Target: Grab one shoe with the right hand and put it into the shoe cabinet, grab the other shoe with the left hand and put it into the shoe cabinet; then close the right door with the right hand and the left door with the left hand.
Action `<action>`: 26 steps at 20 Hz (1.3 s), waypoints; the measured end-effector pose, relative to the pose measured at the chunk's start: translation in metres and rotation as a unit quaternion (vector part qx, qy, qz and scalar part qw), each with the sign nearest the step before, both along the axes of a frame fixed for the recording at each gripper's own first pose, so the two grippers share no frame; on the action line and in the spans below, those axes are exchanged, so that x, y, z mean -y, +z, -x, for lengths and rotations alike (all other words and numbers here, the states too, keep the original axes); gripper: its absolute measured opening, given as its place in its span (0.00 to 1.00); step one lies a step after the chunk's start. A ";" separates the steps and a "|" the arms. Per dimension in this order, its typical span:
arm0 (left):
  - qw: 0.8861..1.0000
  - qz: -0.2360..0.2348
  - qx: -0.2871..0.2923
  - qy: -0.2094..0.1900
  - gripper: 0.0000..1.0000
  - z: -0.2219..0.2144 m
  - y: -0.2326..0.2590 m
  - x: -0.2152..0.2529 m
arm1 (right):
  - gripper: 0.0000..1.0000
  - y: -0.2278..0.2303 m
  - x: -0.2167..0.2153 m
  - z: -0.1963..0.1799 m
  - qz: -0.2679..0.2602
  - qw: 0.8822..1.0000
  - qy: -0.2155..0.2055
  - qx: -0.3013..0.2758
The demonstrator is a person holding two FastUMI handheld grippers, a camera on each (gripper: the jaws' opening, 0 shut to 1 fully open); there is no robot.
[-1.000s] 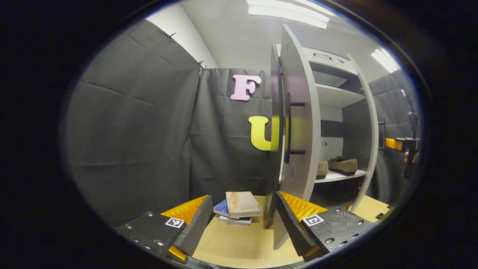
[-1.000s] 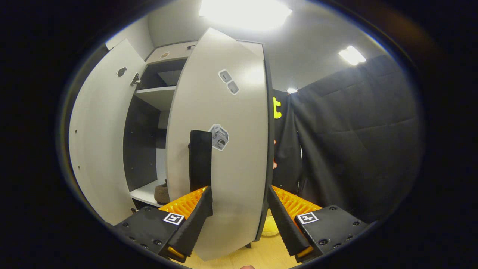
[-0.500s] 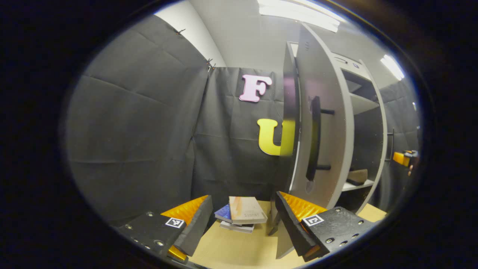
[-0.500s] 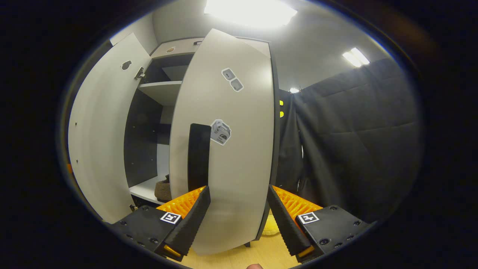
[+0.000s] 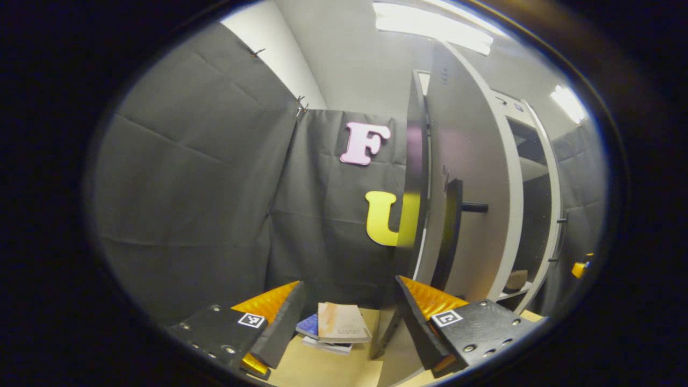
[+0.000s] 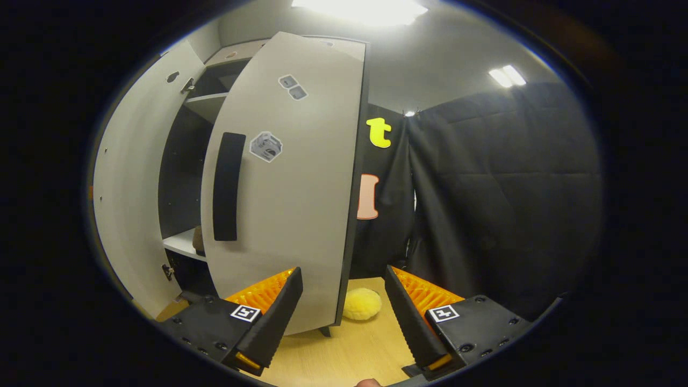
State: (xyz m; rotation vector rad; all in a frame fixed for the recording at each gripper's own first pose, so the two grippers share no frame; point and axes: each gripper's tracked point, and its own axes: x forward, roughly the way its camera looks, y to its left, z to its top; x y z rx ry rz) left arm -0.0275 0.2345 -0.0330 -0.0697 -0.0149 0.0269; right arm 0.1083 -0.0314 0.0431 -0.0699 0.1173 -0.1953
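Comparing the present pictures with those of a second earlier, both doors of the shoe cabinet [image 6: 188,161] are found swung further toward shut. In the left gripper view the left door [image 5: 473,177] is now seen more nearly face-on to the cabinet's front, so that the slot of interior left visible beside its free edge has narrowed; of the shoes, only a small tan piece of one shoe [image 5: 517,279] is seen, on the white lower shelf inside the cabinet. In the right gripper view the right door [image 6: 290,183] has shifted leftward, its black handle [image 6: 227,185] has risen clear of the tool, and a yellow fluffy object [image 6: 361,303] on the floor beyond the door's lower edge has been uncovered. A dark sliver on the cabinet's lower shelf, in the gap between the doors, is judged to be the shoe as well. From this it is judged that both shoes are already stowed and that the closing step is well advanced but unfinished, since a gap remains between the doors.

The left tool [image 5: 349,317] is held wide open with nothing between its fingers; the left door's outer edge lies just in front of its right finger, though contact cannot be confirmed. A stack of books [image 5: 333,328] lies on the floor beyond it, beside the cabinet. The right tool [image 6: 344,301] is likewise spread wide and empty, the right door's lower corner standing between and beyond its fingers; whether it is touched cannot be told
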 end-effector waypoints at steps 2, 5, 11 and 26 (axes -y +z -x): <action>1.000 -0.014 0.002 0.010 1.00 0.002 0.002 0.005 | 0.98 -0.001 0.012 0.002 -0.002 1.000 -0.001 0.000; 1.000 -0.014 -0.003 0.022 1.00 0.006 0.000 0.009 | 0.97 -0.003 0.024 0.000 -0.007 1.000 0.003 0.001; 1.000 -0.019 -0.004 0.017 1.00 0.010 0.002 0.035 | 0.98 -0.010 0.044 -0.004 -0.014 1.000 0.012 -0.002; 0.999 -0.009 0.006 -0.035 1.00 0.011 0.004 0.144 | 0.98 -0.016 0.074 -0.006 -0.017 0.999 0.033 -0.003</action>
